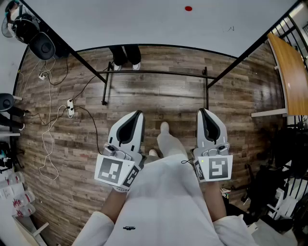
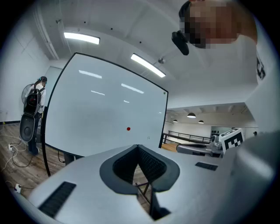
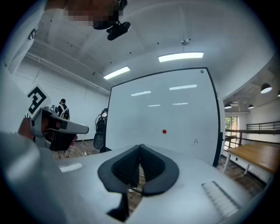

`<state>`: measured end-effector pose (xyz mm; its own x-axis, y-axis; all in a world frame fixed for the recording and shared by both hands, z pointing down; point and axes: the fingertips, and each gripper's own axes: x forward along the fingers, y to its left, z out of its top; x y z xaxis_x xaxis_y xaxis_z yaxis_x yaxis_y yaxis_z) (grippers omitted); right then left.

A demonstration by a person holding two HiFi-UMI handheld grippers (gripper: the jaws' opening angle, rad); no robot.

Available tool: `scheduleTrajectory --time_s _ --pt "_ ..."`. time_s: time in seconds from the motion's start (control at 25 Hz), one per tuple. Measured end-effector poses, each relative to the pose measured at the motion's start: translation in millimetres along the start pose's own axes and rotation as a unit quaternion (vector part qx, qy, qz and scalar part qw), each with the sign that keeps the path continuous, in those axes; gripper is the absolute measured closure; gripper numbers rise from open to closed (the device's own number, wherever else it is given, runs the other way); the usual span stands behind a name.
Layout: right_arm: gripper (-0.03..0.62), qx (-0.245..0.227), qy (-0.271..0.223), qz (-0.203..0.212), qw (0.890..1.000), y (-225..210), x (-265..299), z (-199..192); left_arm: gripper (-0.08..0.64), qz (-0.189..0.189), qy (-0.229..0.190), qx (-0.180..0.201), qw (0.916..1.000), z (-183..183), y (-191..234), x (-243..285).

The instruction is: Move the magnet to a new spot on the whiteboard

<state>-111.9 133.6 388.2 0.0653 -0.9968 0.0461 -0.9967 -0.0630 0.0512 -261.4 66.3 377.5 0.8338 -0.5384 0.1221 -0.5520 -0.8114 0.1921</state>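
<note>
Both pairs of jaws are pressed together, empty. Left gripper [image 1: 136,115] and right gripper [image 1: 202,112] hang mid-frame, well apart from the whiteboard [image 1: 144,24]. Its small red magnet [image 1: 188,8] sits at top centre. It is likely light, stiff and smooth, so best pinched across its rim.

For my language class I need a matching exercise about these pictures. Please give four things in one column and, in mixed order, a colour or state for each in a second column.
1. magnet
2. whiteboard
3. left gripper
4. tabletop

A. shut, holding nothing
B. orange-brown wood
C. red
D. white with a black frame

Pairs: 1-C, 2-D, 3-A, 4-B
</note>
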Motion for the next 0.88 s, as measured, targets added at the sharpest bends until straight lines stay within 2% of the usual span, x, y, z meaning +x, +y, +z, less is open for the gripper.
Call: scheduleTrajectory --time_s 0.28,0.56,0.68,0.88 --pt "0.580 0.002 0.003 0.031 1.000 -15 -40 -2 0.554 0.031 -0.004 -0.004 0.9995 -4 -45 -18" --pt "0.581 0.006 -0.001 0.060 0.998 -70 -62 -7 0.554 0.050 -0.014 0.007 0.9986 -6 -103 13" --pt "0.581 0.020 0.000 0.075 0.997 -84 -71 -13 0.554 0.055 -0.007 0.008 0.9984 -12 -123 22" --pt "0.581 0.018 -0.006 0.091 0.996 -105 -89 -11 0.554 0.063 -0.003 0.018 0.9978 -18 -156 32"
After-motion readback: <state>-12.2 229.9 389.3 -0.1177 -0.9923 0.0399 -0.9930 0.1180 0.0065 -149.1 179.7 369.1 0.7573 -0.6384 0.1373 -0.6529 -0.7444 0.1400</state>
